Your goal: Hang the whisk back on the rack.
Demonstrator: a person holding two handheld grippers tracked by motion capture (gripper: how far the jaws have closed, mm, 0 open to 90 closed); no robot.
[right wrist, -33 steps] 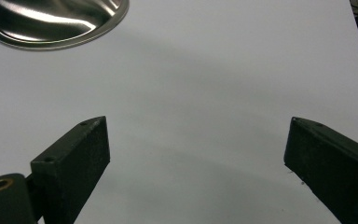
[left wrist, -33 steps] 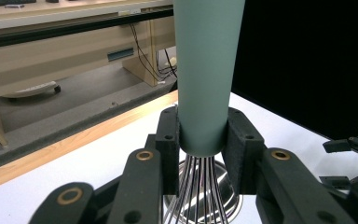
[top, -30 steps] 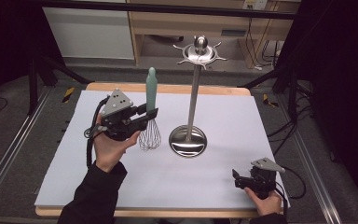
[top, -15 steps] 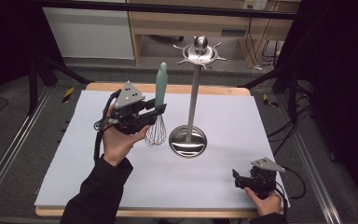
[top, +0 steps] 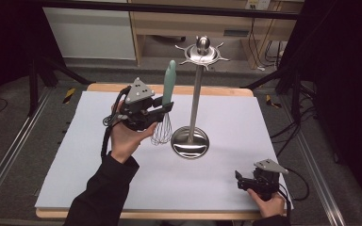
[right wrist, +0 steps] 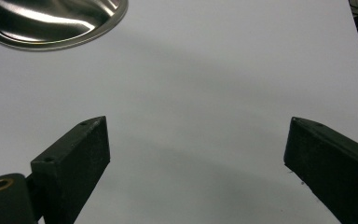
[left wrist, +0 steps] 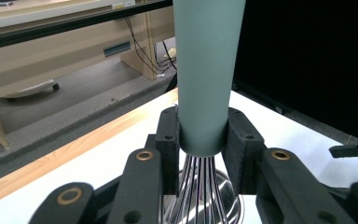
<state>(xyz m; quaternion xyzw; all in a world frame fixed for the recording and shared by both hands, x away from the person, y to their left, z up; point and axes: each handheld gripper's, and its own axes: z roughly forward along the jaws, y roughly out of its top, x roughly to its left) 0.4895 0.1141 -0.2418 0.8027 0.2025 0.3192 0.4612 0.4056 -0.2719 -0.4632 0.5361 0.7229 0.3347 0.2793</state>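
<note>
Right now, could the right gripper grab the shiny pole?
Probably yes. The right gripper is open, and only bare white table lies between it and the pole.

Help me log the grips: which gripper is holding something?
The left gripper, shut on the whisk at its green handle. The right gripper is open over bare table.
</note>
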